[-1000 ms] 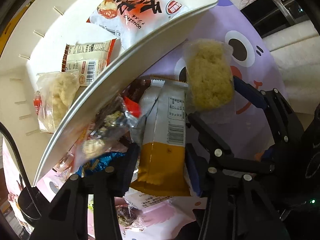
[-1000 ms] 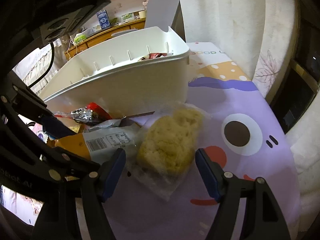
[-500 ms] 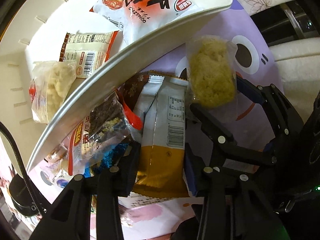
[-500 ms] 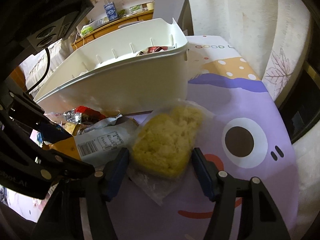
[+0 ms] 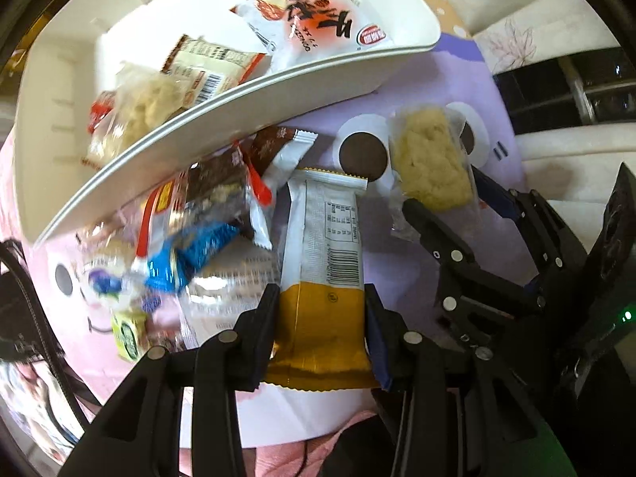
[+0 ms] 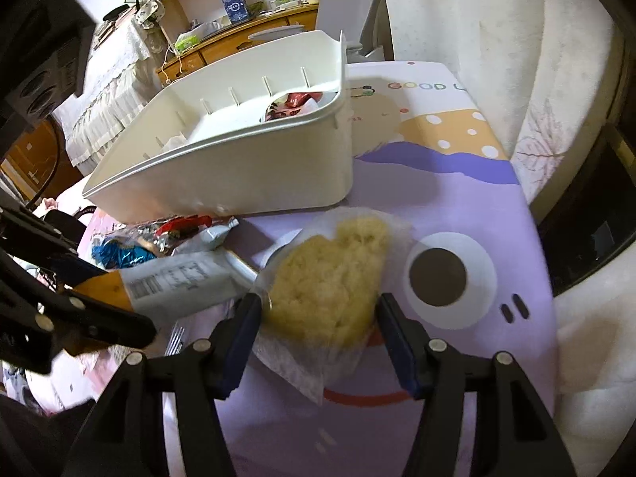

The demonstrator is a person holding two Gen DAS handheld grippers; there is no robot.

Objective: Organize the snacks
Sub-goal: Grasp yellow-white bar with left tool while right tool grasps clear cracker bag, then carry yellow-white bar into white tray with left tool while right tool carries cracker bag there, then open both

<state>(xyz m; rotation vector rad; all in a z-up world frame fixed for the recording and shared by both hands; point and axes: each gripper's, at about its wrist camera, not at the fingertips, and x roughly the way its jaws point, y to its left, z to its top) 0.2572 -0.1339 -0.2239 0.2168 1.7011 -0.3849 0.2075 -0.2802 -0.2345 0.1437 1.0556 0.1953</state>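
My left gripper [image 5: 320, 314] is shut on a white-and-orange snack packet [image 5: 324, 270], lifted above the mat; it also shows in the right wrist view [image 6: 175, 286]. My right gripper [image 6: 318, 318] is shut on a clear bag holding a pale yellow crispy cake [image 6: 332, 278], also seen in the left wrist view [image 5: 431, 163]. A white bin [image 5: 246, 91] holds several snacks: a red-and-white bag [image 5: 314, 20], a barcode packet [image 5: 210, 67] and another yellow cake bag [image 5: 139, 111]. The bin shows in the right wrist view [image 6: 246, 163] too.
A pile of loose snacks lies on the purple cartoon mat [image 6: 457, 206] beside the bin: a brown-and-white packet [image 5: 278, 155], a dark clear-wrapped bar [image 5: 214, 190], a blue wrapper [image 5: 194, 254], a small green packet [image 5: 127, 334]. A cabinet and bed stand behind [image 6: 222, 39].
Both grippers have risen and pulled back from the mat, each carrying its snack. The bin and loose pile now sit farther away in both views.
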